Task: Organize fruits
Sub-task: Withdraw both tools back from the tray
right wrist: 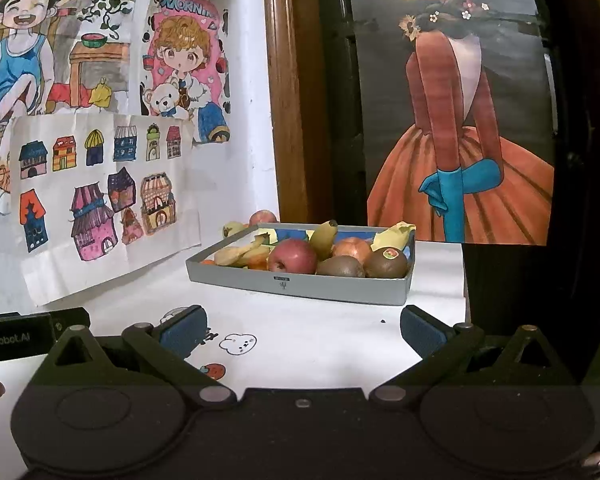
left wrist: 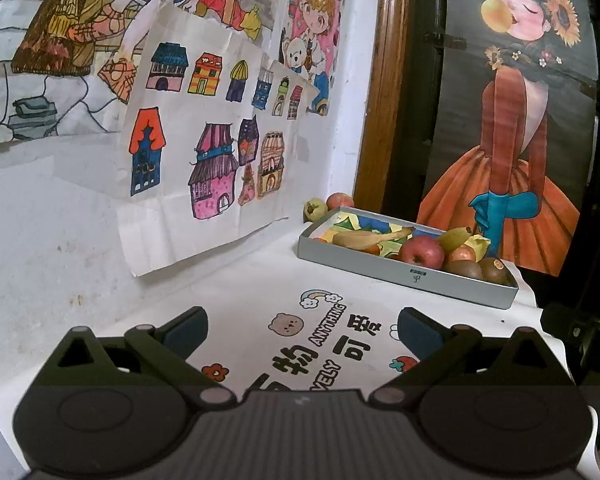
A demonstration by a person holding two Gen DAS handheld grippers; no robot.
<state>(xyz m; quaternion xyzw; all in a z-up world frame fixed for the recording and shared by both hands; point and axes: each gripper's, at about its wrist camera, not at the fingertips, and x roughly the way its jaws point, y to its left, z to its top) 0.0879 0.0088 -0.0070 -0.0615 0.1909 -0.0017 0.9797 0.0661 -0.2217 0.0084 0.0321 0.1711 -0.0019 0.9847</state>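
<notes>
A: Two grippers, both wide open and holding nothing. The left gripper (left wrist: pixel 302 330) and the right gripper (right wrist: pixel 302 330) hang low over the white table (right wrist: pixel 320 332), near its front.

B: And the fruit, where is it from them?

A: Ahead, well apart from both. The grey tray (right wrist: pixel 300 282) stands at the back of the table, and most fruit is already inside: a red apple (right wrist: pixel 293 256), two kiwis (right wrist: pixel 386 265), a banana (right wrist: pixel 324 236), and some orange pieces that I cannot identify well.

B: So the task is nearly finished?

A: I judge it mostly done. Behind the tray, by the wall, two fruits lie outside: a green one (left wrist: pixel 315 208) and a second apple (left wrist: pixel 340 201). They seem to be what is left.

B: Which gripper is better for them?

A: Probably the left; in its view they lie forward and a little right, beyond the tray's far corner.
</notes>
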